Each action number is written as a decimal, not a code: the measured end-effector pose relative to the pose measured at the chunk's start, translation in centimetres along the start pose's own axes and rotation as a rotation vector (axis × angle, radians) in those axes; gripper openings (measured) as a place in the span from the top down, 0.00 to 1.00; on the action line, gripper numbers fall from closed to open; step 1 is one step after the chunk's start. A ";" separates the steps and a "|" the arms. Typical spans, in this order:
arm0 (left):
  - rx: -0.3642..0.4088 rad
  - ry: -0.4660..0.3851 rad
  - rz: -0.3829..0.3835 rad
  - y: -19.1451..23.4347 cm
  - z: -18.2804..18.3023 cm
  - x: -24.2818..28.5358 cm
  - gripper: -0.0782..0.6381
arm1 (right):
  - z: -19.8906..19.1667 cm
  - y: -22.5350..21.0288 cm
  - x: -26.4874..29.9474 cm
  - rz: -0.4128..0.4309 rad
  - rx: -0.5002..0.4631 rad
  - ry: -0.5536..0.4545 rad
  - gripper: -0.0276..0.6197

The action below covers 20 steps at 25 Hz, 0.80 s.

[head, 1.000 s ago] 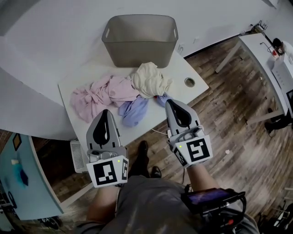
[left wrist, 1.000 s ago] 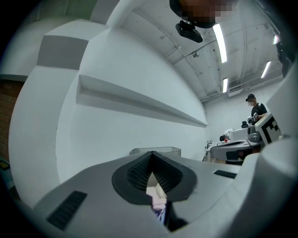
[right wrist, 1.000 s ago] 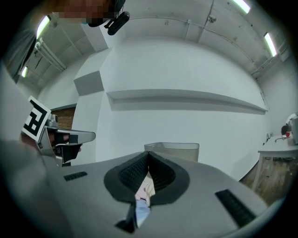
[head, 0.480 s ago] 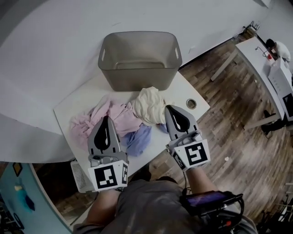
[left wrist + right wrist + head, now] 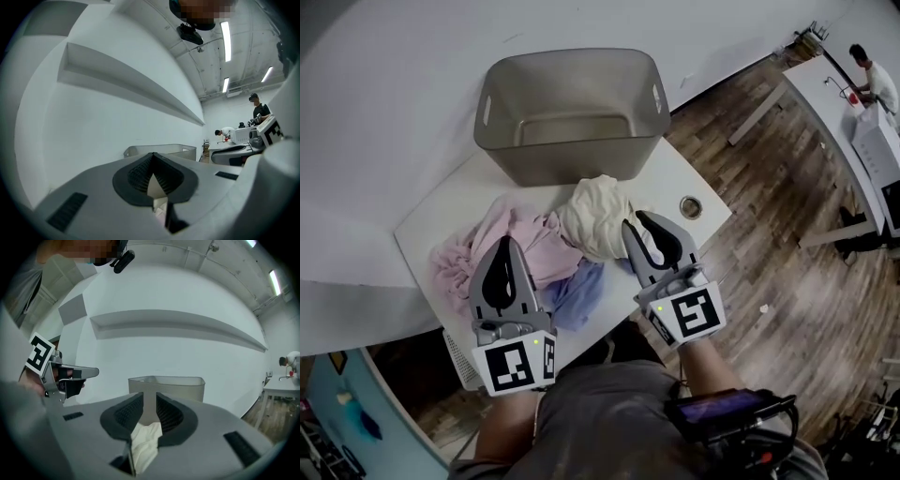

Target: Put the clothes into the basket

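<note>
Basket (image 5: 572,112): grey, upright, at the far side of the table (image 5: 427,225), close to the wall (image 5: 384,94). Its open top faces up.

Clothes: all three lie on the table in front of the basket, outside it. The cream garment (image 5: 595,216) is bunched just beside the basket's near wall. The pink garment (image 5: 520,246) spreads to its left. The blue garment (image 5: 581,292) lies at the near edge, partly under the other two.

Left gripper (image 5: 504,244): held level above the pink garment, jaws pressed together, nothing between them.

Right gripper (image 5: 638,223): held level at the right edge of the cream garment. Its jaws have just been opening and stand slightly spread. In the right gripper view, cream cloth shows low in the gap, and the pads do not press on it.

Obstructions: the cream garment sits directly between the right gripper and the basket. The pink garment lies between the left gripper and the basket.

Surroundings: a round grommet hole (image 5: 691,206) in the table, right of the cream garment. Wood floor (image 5: 787,244) to the right. A person (image 5: 868,77) at a far table, well apart.
</note>
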<state>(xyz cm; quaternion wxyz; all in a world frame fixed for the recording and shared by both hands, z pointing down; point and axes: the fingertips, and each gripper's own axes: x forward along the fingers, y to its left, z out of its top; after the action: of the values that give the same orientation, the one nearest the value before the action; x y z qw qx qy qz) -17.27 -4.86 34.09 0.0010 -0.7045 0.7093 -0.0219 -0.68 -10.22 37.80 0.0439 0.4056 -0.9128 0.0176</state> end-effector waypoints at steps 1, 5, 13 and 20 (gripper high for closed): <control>-0.002 0.016 0.002 -0.1 -0.6 0.3 0.88 | -0.8 -0.2 0.3 0.007 0.010 0.015 0.80; -0.007 0.069 0.008 -0.7 -2.9 2.0 0.88 | -4.1 -1.5 1.7 0.020 0.035 0.075 0.67; -0.008 0.145 0.040 -0.9 -6.8 3.6 0.88 | -12.1 -2.5 4.0 0.064 0.105 0.246 0.29; -0.013 0.196 0.086 0.6 -9.2 4.3 0.88 | -16.9 -1.3 6.2 0.151 0.118 0.384 0.19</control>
<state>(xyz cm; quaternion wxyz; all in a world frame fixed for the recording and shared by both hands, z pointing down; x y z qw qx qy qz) -18.21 -8.89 43.43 -0.0719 -0.6678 0.7359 -0.0858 -2.75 -14.54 55.17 0.1917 0.3273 -0.9129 0.1511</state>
